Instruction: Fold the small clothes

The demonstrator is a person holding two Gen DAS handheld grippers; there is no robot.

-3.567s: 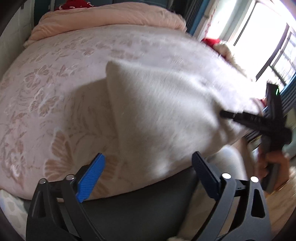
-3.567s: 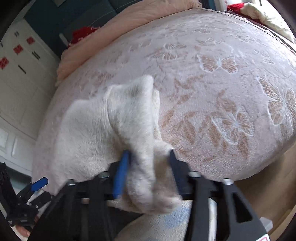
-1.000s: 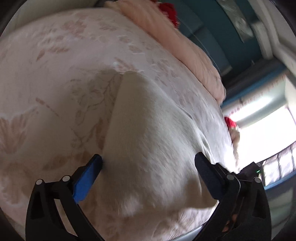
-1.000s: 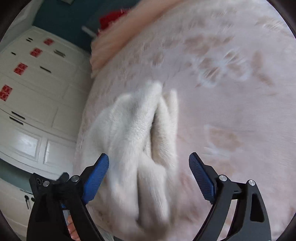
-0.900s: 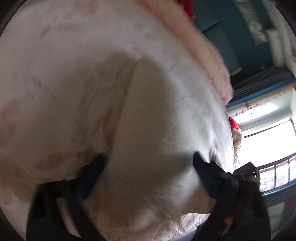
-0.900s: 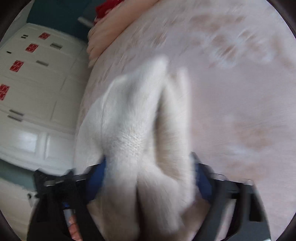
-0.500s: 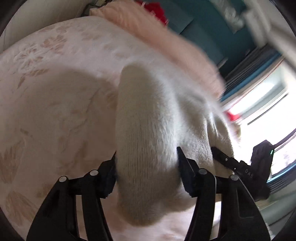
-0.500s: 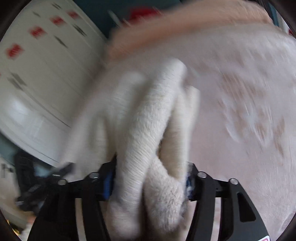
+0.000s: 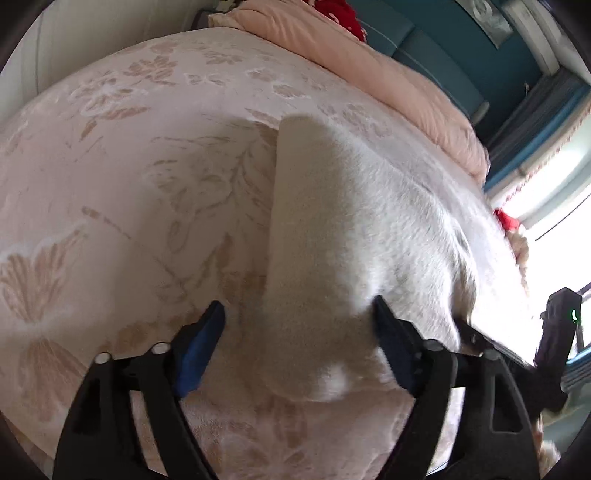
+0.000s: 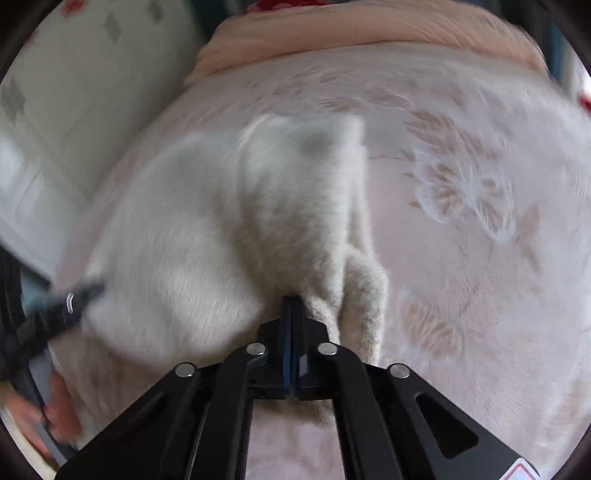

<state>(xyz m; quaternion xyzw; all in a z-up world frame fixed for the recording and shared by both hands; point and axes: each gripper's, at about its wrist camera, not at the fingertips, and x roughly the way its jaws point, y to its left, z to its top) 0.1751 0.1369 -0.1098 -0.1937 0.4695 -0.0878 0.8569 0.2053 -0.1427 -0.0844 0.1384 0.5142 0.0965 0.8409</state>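
Note:
A small fuzzy white garment (image 9: 340,236) lies folded on a pink floral bedspread (image 9: 110,177). My left gripper (image 9: 295,332) is open, its blue-padded fingers standing either side of the garment's near end. In the right wrist view the garment (image 10: 229,221) is blurred. My right gripper (image 10: 292,306) is shut, its tips pressed together at the garment's near edge; whether any cloth is pinched between them is unclear. The left gripper (image 10: 74,299) shows at the left edge of that view, and the right gripper (image 9: 554,332) at the right edge of the left wrist view.
A peach quilt (image 9: 369,62) lies along the far side of the bed. A red item (image 9: 343,18) sits behind it. White cupboards (image 10: 55,110) stand to the left. A bright window (image 9: 554,206) is at the right.
My left gripper has opened and let the garment's end down onto the bed. My right gripper has closed fully from its wider grip on the bunched cloth.

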